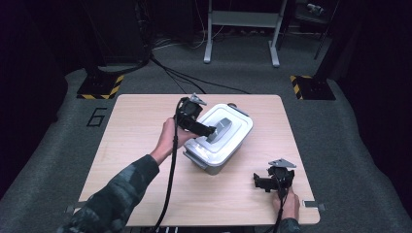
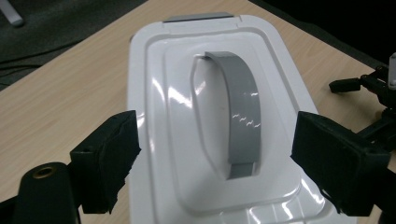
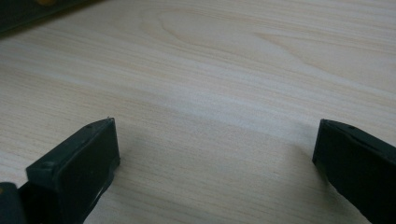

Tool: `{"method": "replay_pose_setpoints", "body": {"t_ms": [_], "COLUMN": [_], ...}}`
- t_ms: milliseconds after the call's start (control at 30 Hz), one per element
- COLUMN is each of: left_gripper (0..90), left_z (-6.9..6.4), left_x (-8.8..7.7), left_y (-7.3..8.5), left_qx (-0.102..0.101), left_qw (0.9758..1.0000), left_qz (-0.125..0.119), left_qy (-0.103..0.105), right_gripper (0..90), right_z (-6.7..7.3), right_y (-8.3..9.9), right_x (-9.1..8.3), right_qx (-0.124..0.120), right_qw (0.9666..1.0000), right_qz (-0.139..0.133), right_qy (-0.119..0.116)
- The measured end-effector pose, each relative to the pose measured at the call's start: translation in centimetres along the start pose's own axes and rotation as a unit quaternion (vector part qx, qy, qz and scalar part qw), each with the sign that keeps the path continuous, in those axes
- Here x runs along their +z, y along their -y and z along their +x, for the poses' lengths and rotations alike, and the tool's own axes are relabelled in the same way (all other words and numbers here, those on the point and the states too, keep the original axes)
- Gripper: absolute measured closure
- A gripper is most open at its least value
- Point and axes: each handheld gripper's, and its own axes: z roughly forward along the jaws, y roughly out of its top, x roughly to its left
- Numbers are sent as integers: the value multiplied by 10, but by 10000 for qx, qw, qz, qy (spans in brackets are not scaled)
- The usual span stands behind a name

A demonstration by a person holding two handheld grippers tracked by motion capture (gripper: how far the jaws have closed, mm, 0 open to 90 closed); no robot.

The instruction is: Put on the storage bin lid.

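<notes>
Both tongs released: left tongs (image 2: 215, 163) straddle the box's grey handle (image 2: 240, 112), right tongs (image 3: 215, 154) above bare table (image 3: 210, 70).

black numeral "6" (image 1: 97, 117) on grey floor mat, left of table

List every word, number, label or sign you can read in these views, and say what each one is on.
"6": a large dark numeral on the grey floor mat, left of the table.
The yellow-and-black hazard stripes on the stand bases carry no text.
The white lidded box and its grey handle show no label or brand.
</notes>
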Motion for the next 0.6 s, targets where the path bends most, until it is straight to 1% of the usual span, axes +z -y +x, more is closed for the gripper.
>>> {"method": "replay_pose_setpoints", "body": {"t_ms": [100,133,267,300,400,433,467,533,567,600], "left_gripper": [127,115,88,80,64,65,62,51,49,35], "left_z": [10,13,25,28,37,39,42,47,49,52], "left_x": [-20,-27,-53,-60,-76,-81,-85,-91,-92,-93], "left_y": [8,12,33,39,61,69,78,97,107,118], "left_qx": [-59,-91,-215,-243,-281,-283,-257,-284,-349,-436], "left_qw": [10000,9999,9993,9990,9981,9982,9981,9970,9961,9954], "left_qz": [-65,-131,-252,-302,-370,-311,-256,-232,-219,-216], "left_qy": [-37,-54,-177,-205,-409,-426,-504,-676,-778,-822], "right_gripper": [0,0,0,0,0,0,0,0,0,0], "right_z": [0,0,0,0,0,0,0,0,0,0], "right_y": [0,0,0,0,0,0,0,0,0,0], "right_x": [0,0,0,0,0,0,0,0,0,0], "right_qx": [2,1,10,10,13,12,13,12,11,9], "right_qw": [10000,10000,10000,10000,10000,10000,10000,10000,10000,10000], "right_qz": [-2,0,1,0,2,1,2,2,2,0], "right_qy": [2,2,7,8,9,8,9,8,8,8]}}
